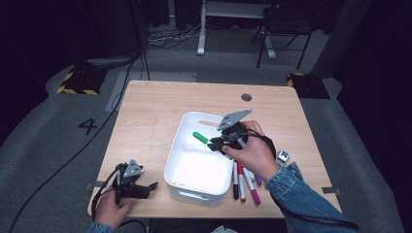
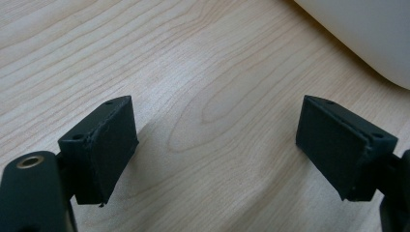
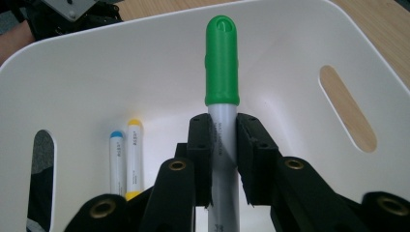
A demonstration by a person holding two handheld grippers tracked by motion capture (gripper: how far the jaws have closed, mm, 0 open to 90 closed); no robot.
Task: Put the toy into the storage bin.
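In the high view, a wooden table (image 1: 160,104) carries 1 white bin (image 1: 180,171) near its front middle. The right gripper (image 1: 212,143), held by the right hand (image 1: 253,153), is above the right side of the bin and its jaws are clamped on 1 green-capped marker (image 1: 200,138), which points to the left over the inside of the bin. On the table just beside the right wall of the bin lie 4 markers (image 1: 243,182) close together: 1 with a black cap, 1 red and 2 purple or magenta ones, partly hidden under the hand. A small white object (image 1: 283,157) lies near the denim sleeve (image 1: 296,191); I cannot tell what it is. The left gripper (image 1: 150,186) is at the front left corner of the table, held by the left hand (image 1: 111,209), well apart from the right one, with a cable (image 1: 68,160) going off the table to the floor. In the left gripper view, the 2 black jaws stand wide apart with nothing between them, only the bare wood (image 2: 212,96), and 1 corner of the white bin (image 2: 367,34) is at the upper right. In the right gripper view, the 2 jaws press the grey body of the green-capped marker (image 3: 221,63) from both sides, and the cap points toward the far wall of the bin (image 3: 290,53). On the bin floor lie 2 markers side by side, touching or nearly so: 1 with blue ends (image 3: 117,157) and 1 with yellow ends (image 3: 135,157). The bin has 2 handle openings (image 3: 348,107).
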